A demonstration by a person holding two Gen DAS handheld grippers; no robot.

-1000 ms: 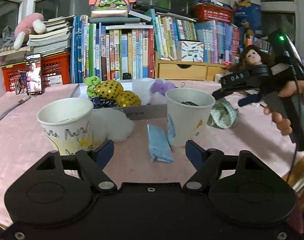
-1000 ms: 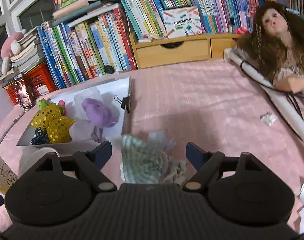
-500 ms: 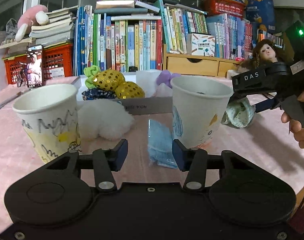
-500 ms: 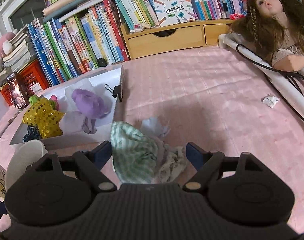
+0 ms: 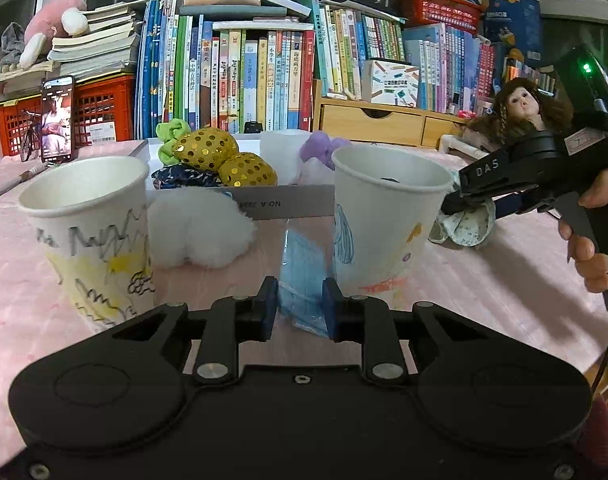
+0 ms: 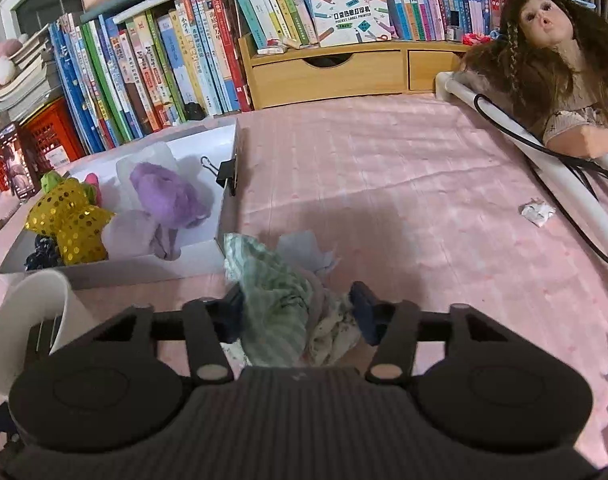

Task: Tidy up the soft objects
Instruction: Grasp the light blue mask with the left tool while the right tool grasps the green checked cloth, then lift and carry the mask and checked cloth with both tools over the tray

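Note:
My left gripper is shut on a blue wrapped packet that lies on the pink cloth between two paper cups. My right gripper is shut on a bunched green striped cloth beside the white box; it also shows in the left wrist view over the cloth. The box holds gold sequin toys, a purple soft toy and a dark scrunchie. A white fluffy ball lies in front of the box.
Books, a red crate and a wooden drawer unit line the back. A doll and white pipe with a cable stand at the right. A phone leans at the left. A crumpled paper scrap lies on the cloth.
My left gripper moved forward and down and closed on the blue packet. My right gripper closed on the green striped cloth.

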